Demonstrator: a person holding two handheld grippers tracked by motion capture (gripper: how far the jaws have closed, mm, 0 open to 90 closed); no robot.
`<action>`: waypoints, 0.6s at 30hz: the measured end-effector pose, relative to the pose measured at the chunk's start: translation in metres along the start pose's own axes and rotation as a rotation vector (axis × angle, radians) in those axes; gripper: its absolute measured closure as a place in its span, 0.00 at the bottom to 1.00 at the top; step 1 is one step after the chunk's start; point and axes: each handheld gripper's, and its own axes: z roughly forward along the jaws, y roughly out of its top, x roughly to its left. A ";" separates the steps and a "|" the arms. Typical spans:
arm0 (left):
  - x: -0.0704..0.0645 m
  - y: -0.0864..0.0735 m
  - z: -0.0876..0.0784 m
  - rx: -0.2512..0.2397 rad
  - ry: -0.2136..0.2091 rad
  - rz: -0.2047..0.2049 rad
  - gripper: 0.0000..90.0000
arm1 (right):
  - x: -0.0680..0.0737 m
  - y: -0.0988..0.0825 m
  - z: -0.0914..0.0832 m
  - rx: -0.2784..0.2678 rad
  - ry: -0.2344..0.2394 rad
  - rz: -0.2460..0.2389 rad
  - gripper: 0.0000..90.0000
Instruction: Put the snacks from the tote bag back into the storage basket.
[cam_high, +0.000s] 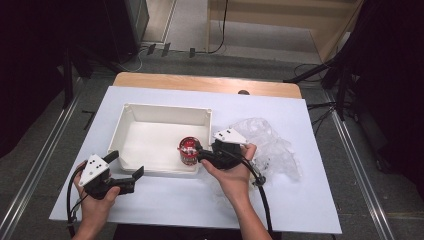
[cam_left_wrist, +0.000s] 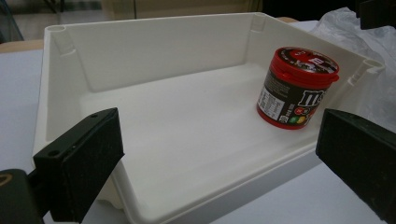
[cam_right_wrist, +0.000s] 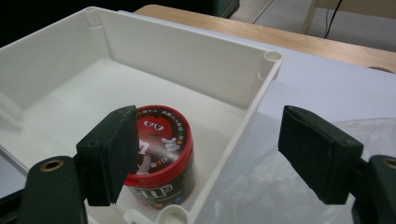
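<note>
A red-lidded candy can (cam_high: 189, 150) (cam_left_wrist: 296, 88) (cam_right_wrist: 161, 158) stands upright in the near right corner of a white tray (cam_high: 165, 107) (cam_left_wrist: 163, 51) (cam_right_wrist: 187, 60). My right gripper (cam_high: 199, 153) (cam_right_wrist: 215, 156) is open just to the right of the can, over the tray's right wall. One of its jaws is on the can's side of the wall and the other is outside, and neither touches the can. My left gripper (cam_high: 127, 163) (cam_left_wrist: 215, 163) is open at the tray's near left corner, holding nothing and facing across the tray toward the can.
A crumpled clear plastic bag (cam_high: 270, 145) (cam_right_wrist: 289, 186) lies on the white sheet (cam_high: 200, 200) right of the tray, behind my right hand. The wooden table edge (cam_high: 200, 82) runs along the far side. Bare sheet lies in front of the tray.
</note>
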 end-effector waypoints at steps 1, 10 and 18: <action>0.000 0.000 0.000 0.001 0.000 0.001 0.01 | -0.002 0.000 -0.002 0.000 -0.004 0.004 0.23; -0.001 0.000 0.000 0.002 0.001 0.000 0.01 | -0.019 -0.001 -0.017 -0.013 -0.030 0.018 0.23; -0.001 -0.001 0.000 0.006 -0.002 0.006 0.01 | -0.035 -0.009 -0.026 -0.012 -0.052 0.030 0.22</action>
